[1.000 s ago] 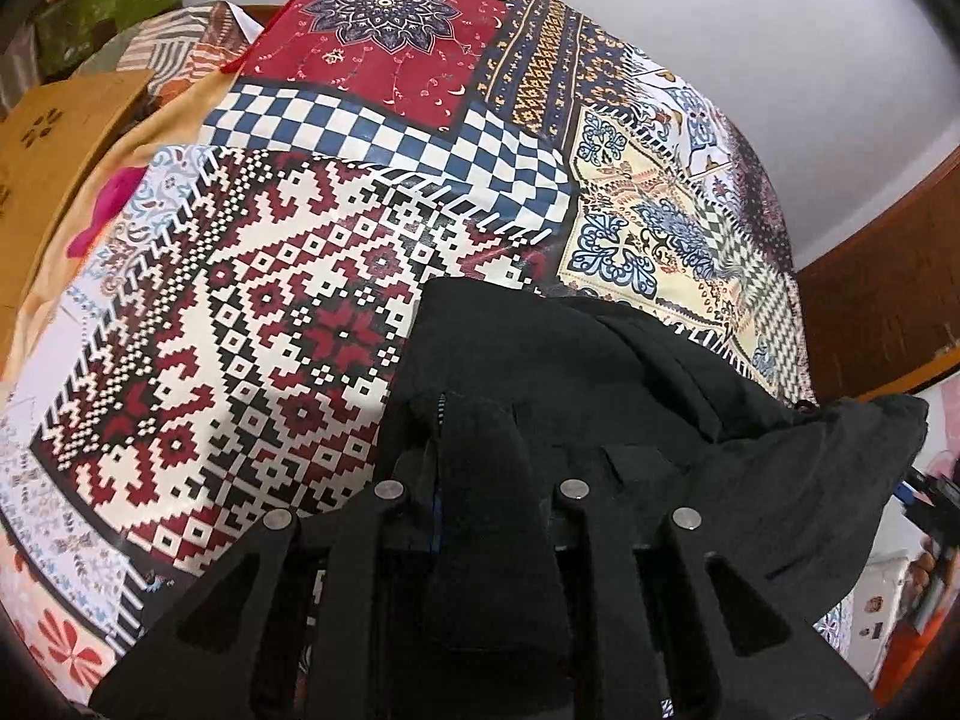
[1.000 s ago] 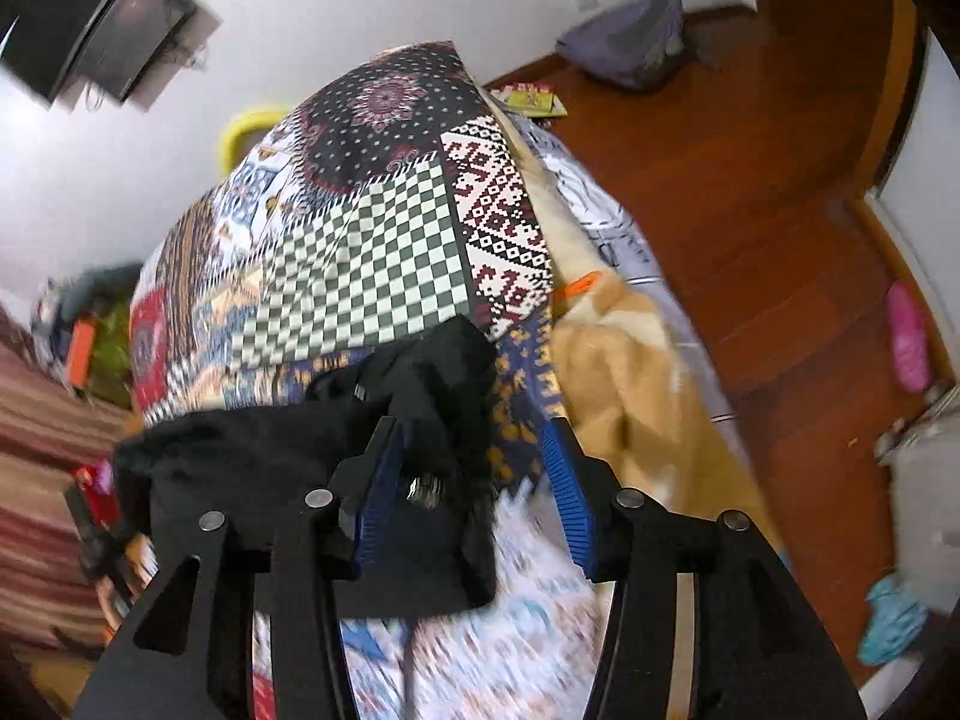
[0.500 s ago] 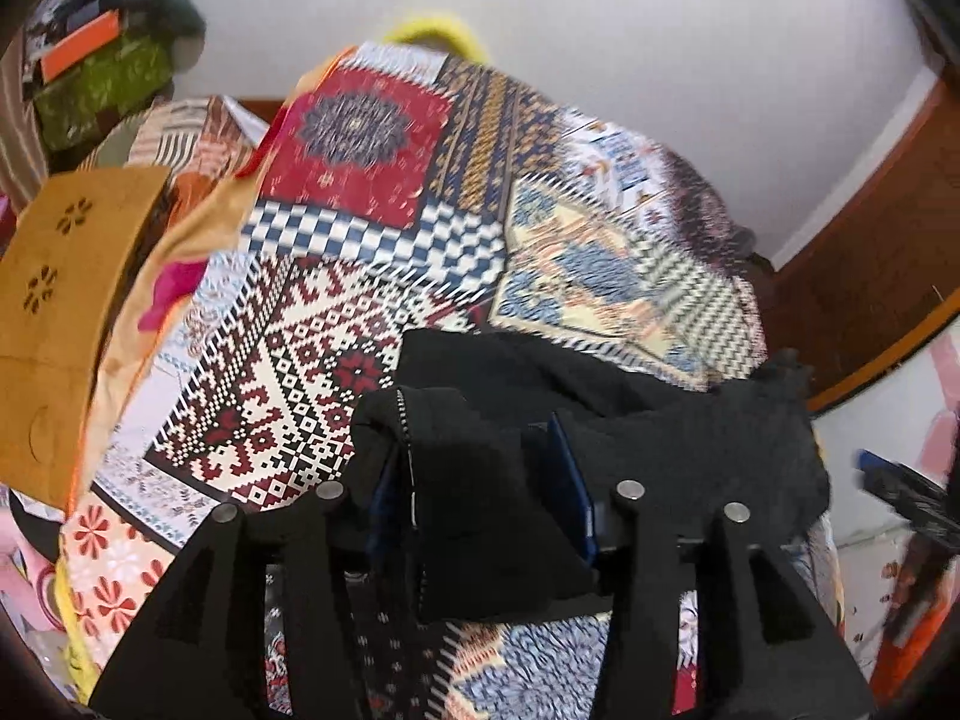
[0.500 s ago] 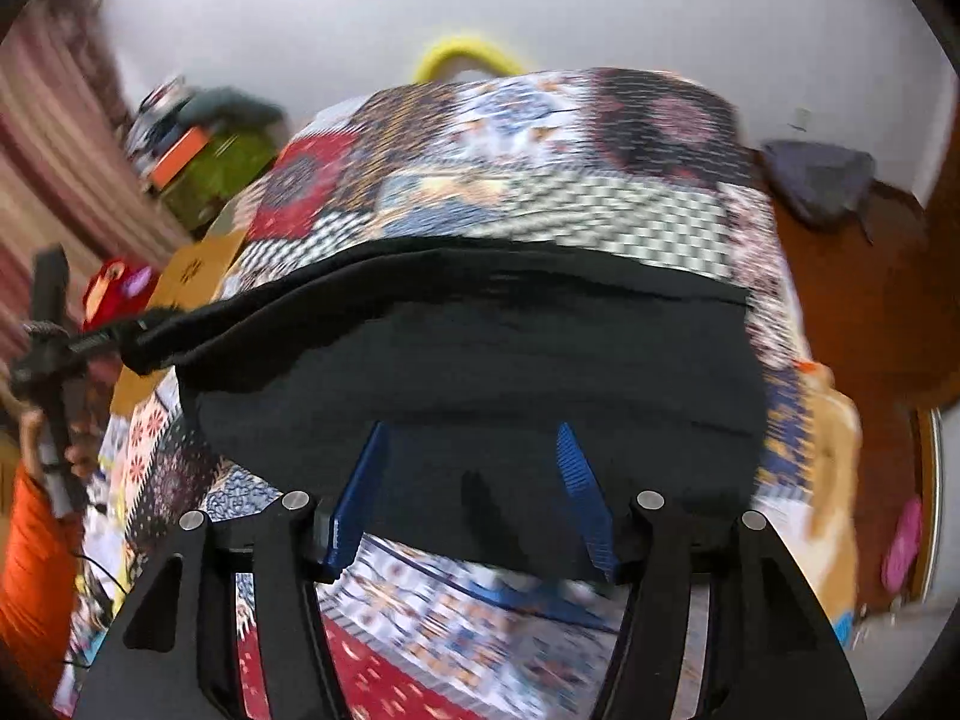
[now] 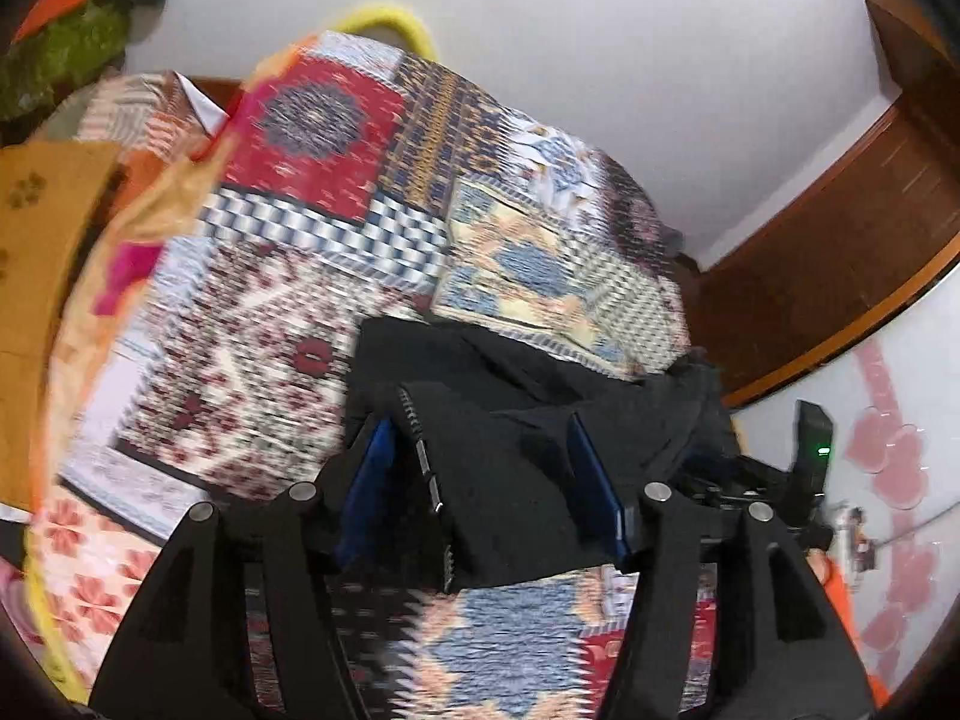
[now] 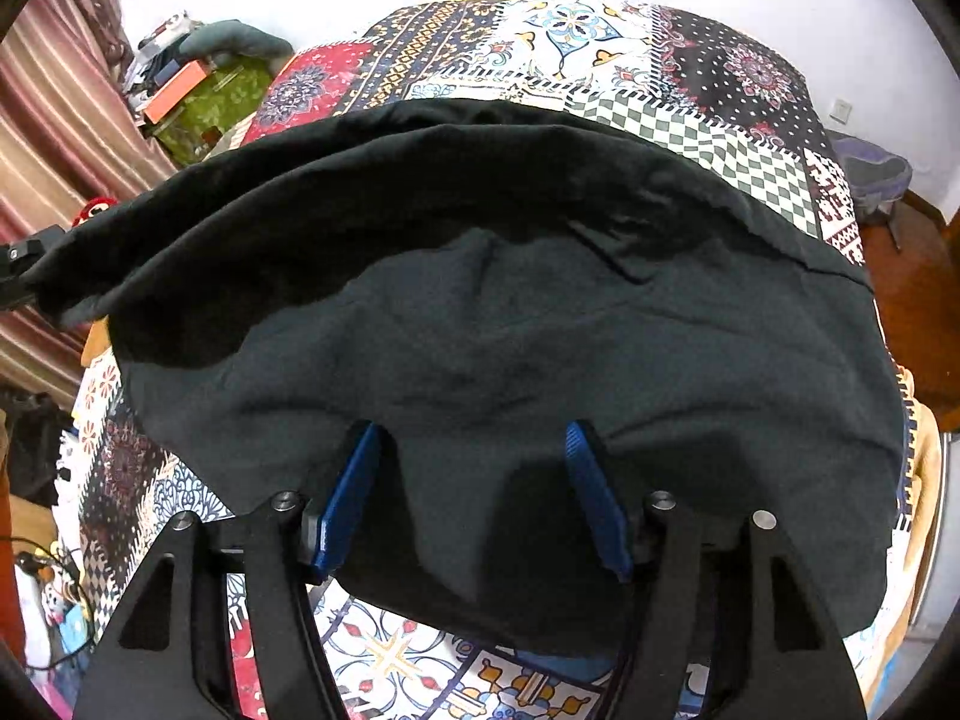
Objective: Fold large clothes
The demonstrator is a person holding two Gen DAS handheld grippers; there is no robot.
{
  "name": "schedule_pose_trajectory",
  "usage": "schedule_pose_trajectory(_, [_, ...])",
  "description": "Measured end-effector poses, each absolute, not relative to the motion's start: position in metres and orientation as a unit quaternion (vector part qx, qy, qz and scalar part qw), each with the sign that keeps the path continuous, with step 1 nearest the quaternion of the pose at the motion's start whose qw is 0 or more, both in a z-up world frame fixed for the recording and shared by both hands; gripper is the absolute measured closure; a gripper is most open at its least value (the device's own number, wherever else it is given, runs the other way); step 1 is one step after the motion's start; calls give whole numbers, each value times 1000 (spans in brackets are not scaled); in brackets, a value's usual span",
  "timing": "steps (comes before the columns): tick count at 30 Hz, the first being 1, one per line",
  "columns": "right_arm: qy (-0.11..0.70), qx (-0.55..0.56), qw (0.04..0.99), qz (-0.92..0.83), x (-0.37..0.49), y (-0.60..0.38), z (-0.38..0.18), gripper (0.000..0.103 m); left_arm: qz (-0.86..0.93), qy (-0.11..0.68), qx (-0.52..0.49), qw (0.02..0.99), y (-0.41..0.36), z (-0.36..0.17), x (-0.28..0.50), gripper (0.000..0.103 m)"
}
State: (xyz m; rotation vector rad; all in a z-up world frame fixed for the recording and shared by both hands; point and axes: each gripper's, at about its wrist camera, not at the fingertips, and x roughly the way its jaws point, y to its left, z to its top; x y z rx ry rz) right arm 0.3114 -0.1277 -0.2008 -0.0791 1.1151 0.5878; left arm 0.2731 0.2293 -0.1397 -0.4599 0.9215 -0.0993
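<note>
Garment: black garment (image 6: 510, 330) spread across the patchwork bedspread (image 6: 690, 132), far edge doubled over in a fold.
Left gripper (image 5: 480, 468): jaws have just been opening; zippered corner of the cloth sits between the blue pads (image 5: 366, 486), pads off it.
Right gripper (image 6: 474, 480): jaws have just been opening, parted over the near hem, nothing clamped.
Background: white wall (image 5: 600, 30), wooden floor (image 6: 924, 300).

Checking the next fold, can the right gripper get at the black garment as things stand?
Probably yes: the right gripper is open right over the black garment on the patterned bedspread, jaws having just widened, with nothing in between.
</note>
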Motion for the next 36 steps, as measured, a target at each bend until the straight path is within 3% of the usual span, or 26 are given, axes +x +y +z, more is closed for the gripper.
schedule_pose_trajectory(6, [514, -31, 814, 267, 310, -123, -202, 40, 13, 413, -152, 898, 245, -110, 251, 39])
schedule_pose_trajectory(11, [520, -17, 817, 250, 310, -122, -197, 40, 19, 409, -80, 909, 215, -106, 244, 36])
schedule_pose_trajectory(22, [469, -43, 851, 234, 298, -135, -167, 40, -62, 406, -5, 912, 92, -149, 279, 36])
schedule_pose_trajectory(29, [493, -39, 845, 205, 313, -149, -200, 38, -84, 441, 2, 894, 45, -198, 316, 36])
schedule_pose_trajectory(31, [480, -45, 850, 212, 311, -151, -202, 34, -81, 448, 4, 890, 45, -210, 321, 33])
schedule_pose_trajectory(33, [472, -54, 852, 219, 308, -148, -203, 23, -70, 447, 3, 892, 49, -218, 324, 15])
schedule_pose_trajectory(36, [461, -74, 858, 215, 303, -140, -206, 19, -76, 454, -25, 887, 60, -228, 327, 10])
